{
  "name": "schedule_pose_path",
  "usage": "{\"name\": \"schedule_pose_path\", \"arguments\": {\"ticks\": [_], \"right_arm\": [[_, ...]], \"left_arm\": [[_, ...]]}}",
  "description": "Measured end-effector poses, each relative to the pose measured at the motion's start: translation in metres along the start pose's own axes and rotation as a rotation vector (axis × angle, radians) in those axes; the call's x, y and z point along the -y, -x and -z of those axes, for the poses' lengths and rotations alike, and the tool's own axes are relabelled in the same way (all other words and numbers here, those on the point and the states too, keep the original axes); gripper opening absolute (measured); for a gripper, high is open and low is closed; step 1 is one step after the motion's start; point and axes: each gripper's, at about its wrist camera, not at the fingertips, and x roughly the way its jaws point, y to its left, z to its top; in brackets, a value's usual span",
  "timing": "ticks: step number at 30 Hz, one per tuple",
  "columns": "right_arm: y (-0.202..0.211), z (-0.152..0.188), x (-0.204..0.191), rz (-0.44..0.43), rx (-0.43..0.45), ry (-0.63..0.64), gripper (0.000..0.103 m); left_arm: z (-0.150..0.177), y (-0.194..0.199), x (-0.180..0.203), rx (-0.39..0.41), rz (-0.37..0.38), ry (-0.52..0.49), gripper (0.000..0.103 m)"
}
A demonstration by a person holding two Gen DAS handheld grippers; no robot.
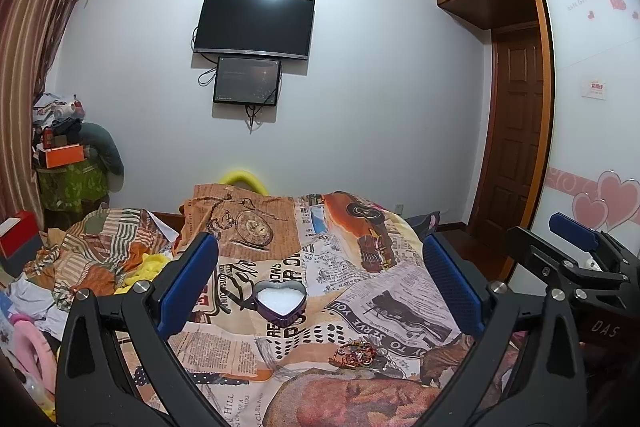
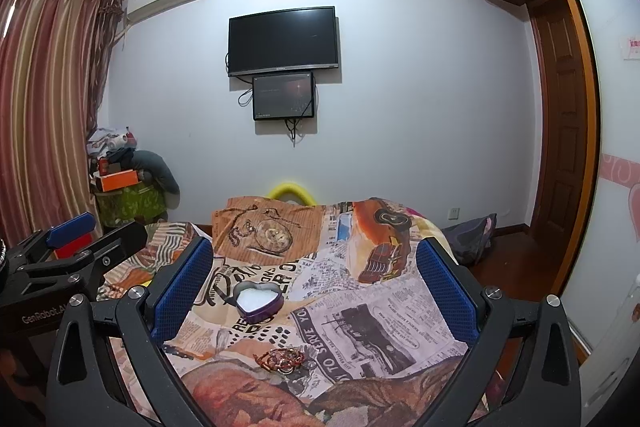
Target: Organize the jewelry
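Observation:
A purple heart-shaped tin (image 1: 281, 303) with white lining stands open on the patterned bedspread (image 1: 360, 291); it also shows in the right wrist view (image 2: 258, 301). A tangle of red and gold jewelry (image 1: 354, 353) lies on the spread nearer to me, also in the right wrist view (image 2: 283, 359). My left gripper (image 1: 320, 287) is open and empty, above the spread, with tin and jewelry between its fingers. My right gripper (image 2: 314, 291) is open and empty, held alongside; it shows in the left wrist view (image 1: 576, 247). The left gripper shows at the left of the right wrist view (image 2: 72, 239).
Crumpled clothes and bedding (image 1: 80, 259) lie left of the spread. A red box (image 1: 18, 235) and a cluttered stand (image 1: 68, 163) are at the far left. A television (image 1: 254, 25) hangs on the wall. A wardrobe (image 1: 592, 107) and a door (image 1: 516, 131) stand at the right.

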Motion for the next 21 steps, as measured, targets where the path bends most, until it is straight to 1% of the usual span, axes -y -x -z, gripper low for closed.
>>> {"name": "schedule_pose_path", "arguments": {"ticks": [21], "right_arm": [[0.0014, -0.0016, -0.0004, -0.002, -0.002, -0.002, 0.101]], "left_arm": [[-0.0011, 0.001, 0.0014, 0.003, -0.005, -0.006, 0.103]]}}
